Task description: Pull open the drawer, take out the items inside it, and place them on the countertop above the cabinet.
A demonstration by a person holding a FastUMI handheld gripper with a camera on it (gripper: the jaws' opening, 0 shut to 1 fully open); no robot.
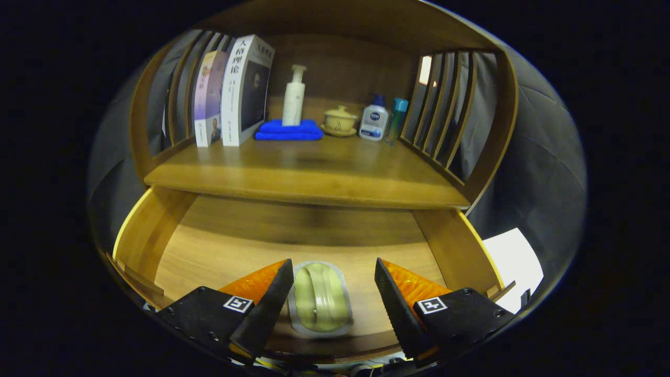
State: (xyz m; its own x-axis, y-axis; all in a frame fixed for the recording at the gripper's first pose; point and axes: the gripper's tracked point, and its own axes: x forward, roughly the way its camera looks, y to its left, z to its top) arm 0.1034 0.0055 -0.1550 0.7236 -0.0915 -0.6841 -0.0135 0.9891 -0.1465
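**Between spread fingers: one pale item left on the drawer floor**

Between the two fingers of the hand-held gripper (333,293), on the drawer (209,246) floor near its front edge, lies the item (320,303): a pale green, oblong, ribbed thing in a clear blister-like wrapper with a grey rim. What it is I cannot tell. It lies flat, lengthwise along the fingers, so a straight pinch across its narrow width looks workable. Neither finger touches it; the jaws stand wide apart, one on each side, which reads as lining up for a grasp.

Around it, the drawer is pulled well out, its wooden floor bare apart from this item. Above it runs the desk (314,173), the cabinet's top, with open wood at the front for setting the item down. Farther back stand books (233,89), a pump bottle (294,97) on a folded blue towel (289,130), a lidded cup (339,120) and two small bottles (384,120).
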